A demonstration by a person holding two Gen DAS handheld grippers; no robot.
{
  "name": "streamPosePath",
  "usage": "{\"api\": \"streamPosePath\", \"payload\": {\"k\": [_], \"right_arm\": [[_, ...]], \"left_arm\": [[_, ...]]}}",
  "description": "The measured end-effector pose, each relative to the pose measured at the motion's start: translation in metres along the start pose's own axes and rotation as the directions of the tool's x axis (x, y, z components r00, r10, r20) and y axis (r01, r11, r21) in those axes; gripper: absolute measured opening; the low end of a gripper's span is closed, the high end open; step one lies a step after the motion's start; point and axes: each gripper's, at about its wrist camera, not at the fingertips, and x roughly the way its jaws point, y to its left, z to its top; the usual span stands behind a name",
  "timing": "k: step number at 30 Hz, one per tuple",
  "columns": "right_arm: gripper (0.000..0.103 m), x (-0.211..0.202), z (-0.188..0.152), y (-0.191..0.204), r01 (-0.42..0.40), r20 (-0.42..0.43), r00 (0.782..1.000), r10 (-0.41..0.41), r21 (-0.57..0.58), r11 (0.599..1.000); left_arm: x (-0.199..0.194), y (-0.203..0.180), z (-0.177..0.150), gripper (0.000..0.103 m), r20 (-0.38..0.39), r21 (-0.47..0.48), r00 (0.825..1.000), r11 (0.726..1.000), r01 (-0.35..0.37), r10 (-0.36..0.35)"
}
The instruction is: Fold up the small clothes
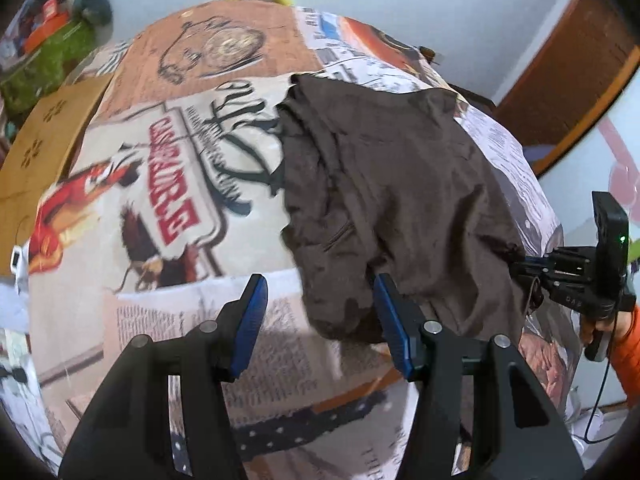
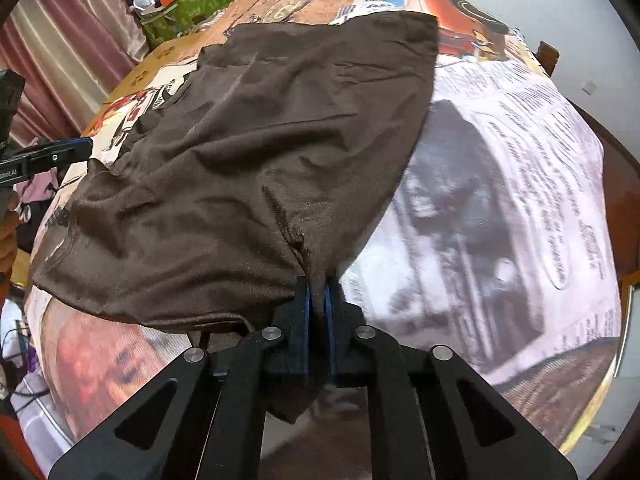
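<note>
A small dark brown garment (image 1: 400,200) lies crumpled on the table with the newspaper-print cover (image 1: 160,320). My left gripper (image 1: 322,316) is open just above the cover. The garment's near edge hangs between its blue pads (image 1: 252,320), close to the right one, and is not clamped. My right gripper (image 2: 318,304) is shut on a bunched fold of the garment (image 2: 260,152), lifting that side off the cover (image 2: 500,200). In the left wrist view it (image 1: 520,262) pinches the cloth's right edge. In the right wrist view the left gripper (image 2: 82,147) shows at the garment's far left corner.
A cardboard box (image 1: 48,148) and a green bag (image 1: 52,56) with clutter sit beyond the table's left side. A wooden door frame (image 1: 568,72) stands at the right. A hand in an orange sleeve (image 1: 624,340) holds the right gripper, its cable (image 1: 600,420) trailing. Pink curtains (image 2: 60,60) hang behind.
</note>
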Motion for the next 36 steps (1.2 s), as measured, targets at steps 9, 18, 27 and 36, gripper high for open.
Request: {"api": "streamPosePath", "payload": {"k": [9,18,27,36], "right_arm": [[0.066,-0.038,0.011,-0.014,0.070,0.152,0.986,-0.074,0.030,0.997],[0.073,-0.021,0.045,-0.026,0.101,0.242,0.965,-0.100,0.009,0.995],[0.073,0.014,0.075,-0.046,0.105,0.238,0.965,-0.110,0.034,0.994],[0.074,0.024,0.062,-0.031,0.221,0.246,0.950,-0.194,-0.090,0.971]], "left_arm": [[0.024,0.003,0.092,0.055,0.048,-0.051,0.999,0.999,-0.013,0.015],[0.091,0.002,0.157,0.045,0.031,-0.034,0.994,0.994,-0.106,0.107],[0.121,-0.008,0.167,0.000,0.121,0.060,0.971,0.975,-0.212,0.204],[0.116,-0.015,0.198,0.001,0.163,0.086,0.937,0.942,-0.325,0.308]]}}
